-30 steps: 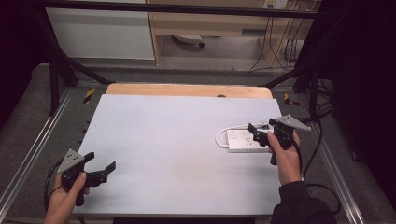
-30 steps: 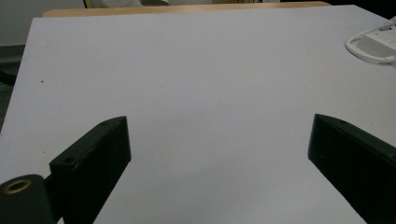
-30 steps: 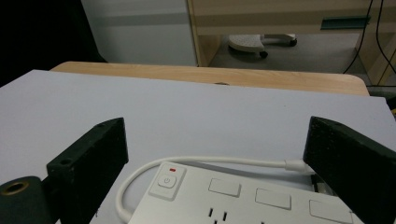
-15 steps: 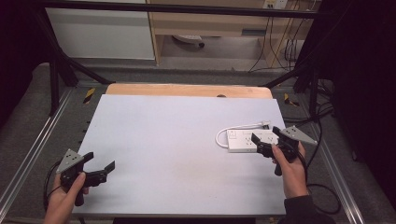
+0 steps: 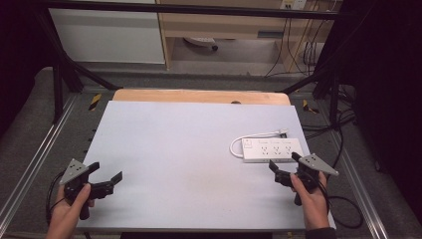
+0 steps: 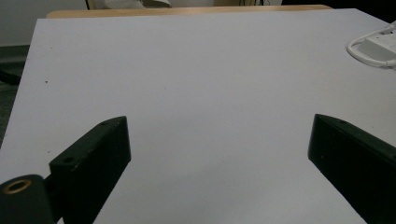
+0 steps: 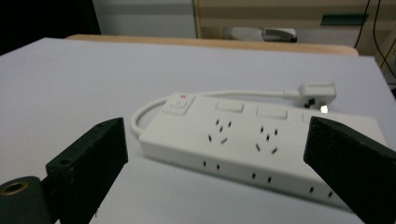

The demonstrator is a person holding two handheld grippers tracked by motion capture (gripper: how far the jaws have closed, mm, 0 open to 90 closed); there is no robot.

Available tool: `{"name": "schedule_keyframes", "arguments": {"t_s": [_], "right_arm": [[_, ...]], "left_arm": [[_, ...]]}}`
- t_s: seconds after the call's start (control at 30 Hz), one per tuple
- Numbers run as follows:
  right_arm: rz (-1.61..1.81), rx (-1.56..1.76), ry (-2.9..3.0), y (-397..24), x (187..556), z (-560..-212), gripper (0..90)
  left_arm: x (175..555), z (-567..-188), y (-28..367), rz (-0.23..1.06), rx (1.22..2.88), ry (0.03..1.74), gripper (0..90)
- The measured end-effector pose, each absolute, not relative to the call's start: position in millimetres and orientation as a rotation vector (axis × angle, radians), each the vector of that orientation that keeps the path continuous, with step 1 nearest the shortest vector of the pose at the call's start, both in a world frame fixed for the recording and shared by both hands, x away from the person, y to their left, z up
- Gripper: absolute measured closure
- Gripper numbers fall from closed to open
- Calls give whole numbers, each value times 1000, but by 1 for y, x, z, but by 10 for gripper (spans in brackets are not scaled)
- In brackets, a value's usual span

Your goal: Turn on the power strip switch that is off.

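1. White strip [image 7: 261, 140] lies flat on the table [image 5: 189, 144], just ahead of my right gripper [image 5: 285, 168], its cord [image 7: 154, 108] looping behind it.
2. My right jaws are spread wide, holding nothing.
3. To grip well, I should straddle the strip's near long edge squarely, low.
4. My left gripper [image 5: 107, 178], also spread and empty, sits well apart from the strip.

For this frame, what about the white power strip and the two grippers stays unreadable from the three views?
- White plastic power strip: its far right end is cut off behind the right gripper finger in the right gripper view.
- Its red-marked switch: on or off is too small to tell.
- Power strip in the left gripper view: cut by the right edge.
- Left gripper: fingers apart over the bare white tabletop; pad surfaces too small in the high view.
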State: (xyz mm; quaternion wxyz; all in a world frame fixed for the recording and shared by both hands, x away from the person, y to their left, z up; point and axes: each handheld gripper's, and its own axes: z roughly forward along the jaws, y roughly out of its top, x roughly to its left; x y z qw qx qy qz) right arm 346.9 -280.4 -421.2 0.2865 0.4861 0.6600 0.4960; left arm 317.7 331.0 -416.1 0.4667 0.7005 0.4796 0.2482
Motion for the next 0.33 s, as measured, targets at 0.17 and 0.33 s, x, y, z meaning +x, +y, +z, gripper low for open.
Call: {"name": "schedule_keyframes", "arguments": {"t_s": [0.17, 0.33], "right_arm": [[1261, 1328, 1848, -278, 340, -440, 56], [1185, 1366, 1934, -275, 342, -452, 50]], "left_arm": [[317, -416, 331, 609, 1720, 1174, 59], [317, -415, 330, 612, 1722, 1173, 59]]}}
